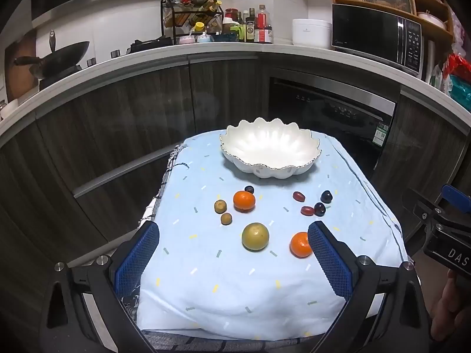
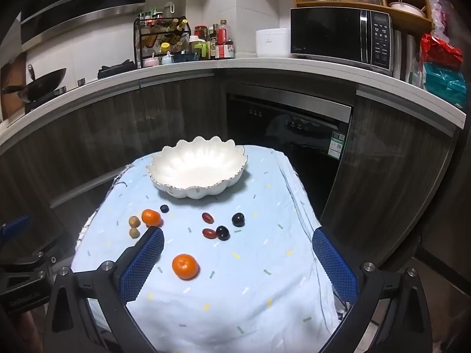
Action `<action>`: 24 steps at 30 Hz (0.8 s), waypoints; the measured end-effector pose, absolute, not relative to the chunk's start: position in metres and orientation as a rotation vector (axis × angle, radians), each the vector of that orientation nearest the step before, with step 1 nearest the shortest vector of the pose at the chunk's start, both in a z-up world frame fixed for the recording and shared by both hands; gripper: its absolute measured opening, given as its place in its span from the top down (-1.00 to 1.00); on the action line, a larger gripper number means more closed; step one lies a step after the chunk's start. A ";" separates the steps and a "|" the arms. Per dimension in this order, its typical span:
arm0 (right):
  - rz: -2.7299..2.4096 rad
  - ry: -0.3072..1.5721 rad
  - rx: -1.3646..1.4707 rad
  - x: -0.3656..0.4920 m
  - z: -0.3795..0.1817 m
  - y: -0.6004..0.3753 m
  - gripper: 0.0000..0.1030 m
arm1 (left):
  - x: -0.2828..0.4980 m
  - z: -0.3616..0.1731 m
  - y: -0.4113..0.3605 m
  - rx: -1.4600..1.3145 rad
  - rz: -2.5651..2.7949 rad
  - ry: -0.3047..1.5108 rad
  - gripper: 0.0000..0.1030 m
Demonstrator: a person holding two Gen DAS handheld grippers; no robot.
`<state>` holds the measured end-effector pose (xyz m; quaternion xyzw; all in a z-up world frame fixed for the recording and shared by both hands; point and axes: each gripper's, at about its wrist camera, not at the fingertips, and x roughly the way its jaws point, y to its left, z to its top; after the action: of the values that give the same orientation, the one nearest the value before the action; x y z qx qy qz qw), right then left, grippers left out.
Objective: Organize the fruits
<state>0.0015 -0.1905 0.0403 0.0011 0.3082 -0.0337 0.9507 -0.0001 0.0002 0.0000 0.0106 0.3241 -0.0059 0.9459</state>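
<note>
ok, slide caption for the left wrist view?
Left gripper open above scattered fruit; white scalloped bowl empty at the cloth's far end.

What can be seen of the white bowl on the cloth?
The white bowl is wide and shallow, with a scalloped, petal-like rim edged in a thin metallic line and fluted sides. It looks like glossy ceramic. It sits upright and empty at the far end of the light blue cloth, touching only the cloth. All the fruit lies nearer the cameras, apart from it, and neither gripper reaches it.
</note>
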 end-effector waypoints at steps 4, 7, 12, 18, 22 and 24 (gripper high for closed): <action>-0.070 0.625 -0.001 0.000 0.041 -0.190 -0.99 | 0.001 -0.001 0.000 0.021 -0.016 0.665 -1.00; -0.071 0.621 -0.001 -0.001 0.042 -0.190 -0.99 | 0.002 -0.002 -0.002 0.025 -0.022 0.670 -1.00; -0.068 0.623 0.001 0.000 0.043 -0.189 -0.99 | -0.001 0.003 0.003 0.022 -0.021 0.666 -1.00; -0.071 0.620 0.001 -0.004 0.045 -0.191 -0.99 | -0.003 0.003 0.001 0.018 -0.025 0.662 -1.00; -0.071 0.617 0.001 -0.003 0.047 -0.190 -0.99 | -0.003 0.003 0.001 0.017 -0.024 0.662 -1.00; -0.069 0.612 0.000 -0.006 0.049 -0.190 -0.99 | -0.003 0.004 0.001 0.016 -0.023 0.661 -1.00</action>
<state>-0.0060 -0.1899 0.0490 0.0000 0.3014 -0.0341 0.9529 -0.0027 0.0006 0.0035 0.0081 0.3247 -0.0115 0.9457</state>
